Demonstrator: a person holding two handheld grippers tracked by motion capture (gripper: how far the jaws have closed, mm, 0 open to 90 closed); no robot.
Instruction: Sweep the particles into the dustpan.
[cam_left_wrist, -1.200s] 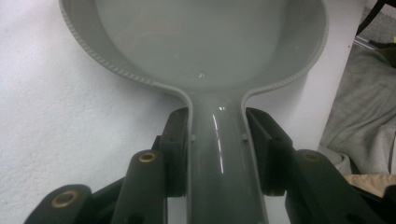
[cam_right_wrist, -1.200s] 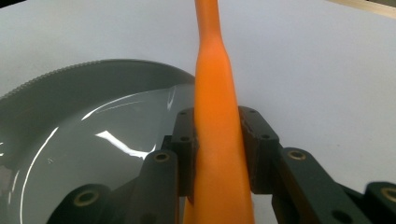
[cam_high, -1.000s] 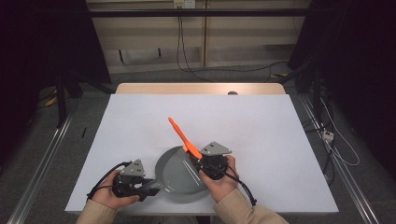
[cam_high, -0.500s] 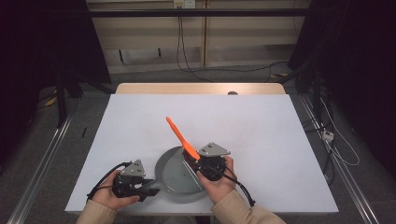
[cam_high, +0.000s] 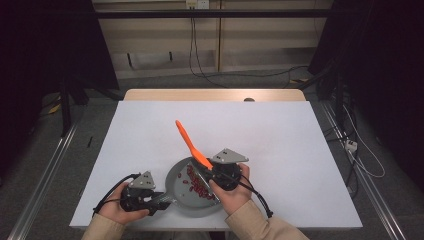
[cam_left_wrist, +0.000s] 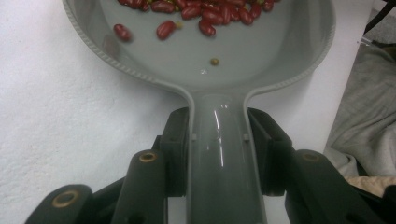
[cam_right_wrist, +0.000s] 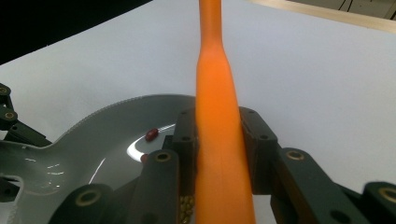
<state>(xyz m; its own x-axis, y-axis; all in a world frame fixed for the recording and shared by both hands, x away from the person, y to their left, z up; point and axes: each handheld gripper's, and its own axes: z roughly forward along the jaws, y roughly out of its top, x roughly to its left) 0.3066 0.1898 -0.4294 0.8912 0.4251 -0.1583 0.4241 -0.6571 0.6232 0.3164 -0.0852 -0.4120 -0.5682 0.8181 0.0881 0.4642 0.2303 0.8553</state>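
Observation:
A grey pan (cam_high: 178, 199) lies on the white table near its front edge, with several red beans (cam_high: 196, 182) in it. My left gripper (cam_high: 159, 202) is shut on the pan's handle (cam_left_wrist: 219, 158), and the beans (cam_left_wrist: 205, 11) lie at the pan's far side in the left gripper view. My right gripper (cam_high: 207, 172) is shut on an orange utensil (cam_high: 191, 145) whose handle rises up and to the left above the pan. In the right gripper view the orange utensil (cam_right_wrist: 217, 121) runs up between the jaws, with the pan (cam_right_wrist: 93, 140) below left.
The white table top (cam_high: 280, 135) spreads wide behind and to both sides of the pan. A wooden strip (cam_high: 215, 95) runs along its far edge. Cables (cam_high: 360, 150) lie on the floor at the right, and metal rails flank the table.
The orange utensil and my right gripper have shifted slightly left over the pan. My left gripper has kept its hold on the pan's handle.

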